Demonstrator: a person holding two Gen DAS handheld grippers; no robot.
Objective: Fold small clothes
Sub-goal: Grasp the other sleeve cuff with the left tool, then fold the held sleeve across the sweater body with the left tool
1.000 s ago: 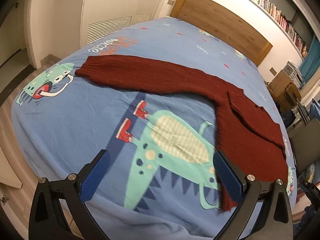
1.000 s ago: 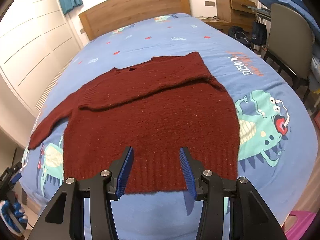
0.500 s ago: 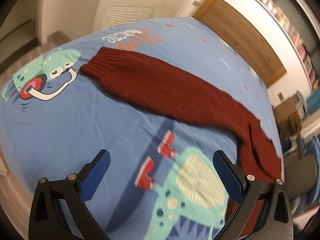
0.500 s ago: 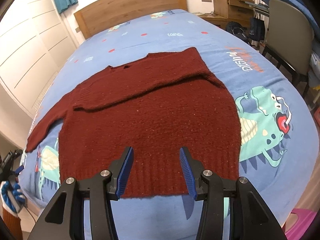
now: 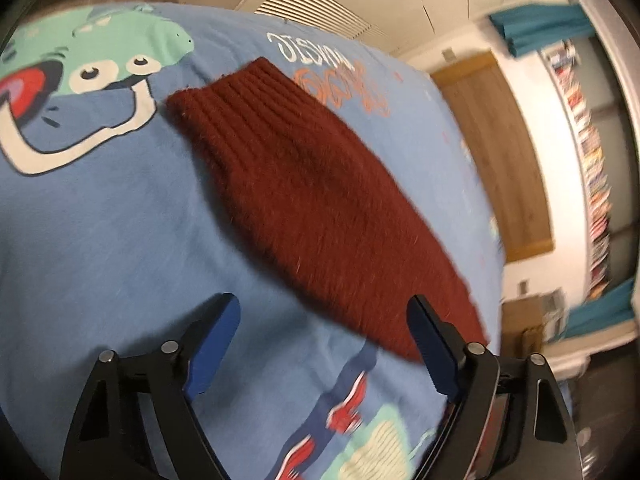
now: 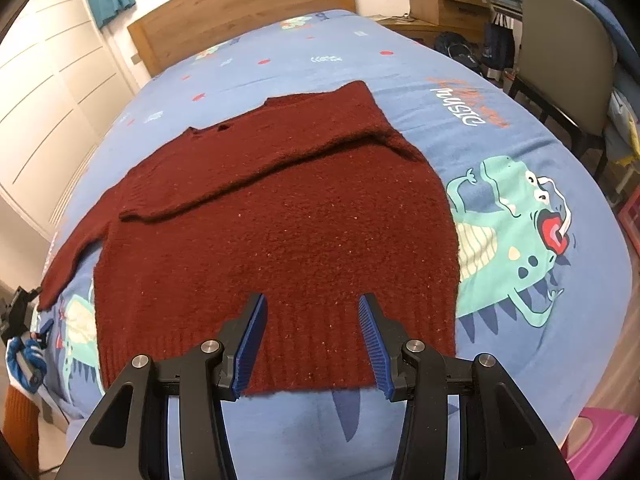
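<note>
A dark red knit sweater [image 6: 276, 236] lies flat on the blue cartoon bedspread [image 6: 500, 160]. One sleeve is folded across its chest; the other sleeve [image 5: 316, 208] stretches out to the side, its ribbed cuff [image 5: 236, 100] at the far end. My left gripper [image 5: 324, 344] is open and empty, low over this outstretched sleeve, with its right finger over the sleeve's near edge. My right gripper [image 6: 312, 340] is open and empty, just above the sweater's ribbed bottom hem [image 6: 288, 364]. The left gripper also shows at the far left of the right wrist view [image 6: 20, 320].
A wooden headboard [image 6: 240, 12] stands at the bed's far end. White wardrobe doors [image 6: 48, 92] line one side. A grey chair [image 6: 568, 68] and a wooden desk [image 6: 444, 0] stand on the other side. A pink box [image 6: 600, 436] sits on the floor.
My left gripper has moved along the outstretched sleeve toward its cuff and dropped closer to it. My right gripper has edged slightly forward over the hem. The sweater has not moved.
</note>
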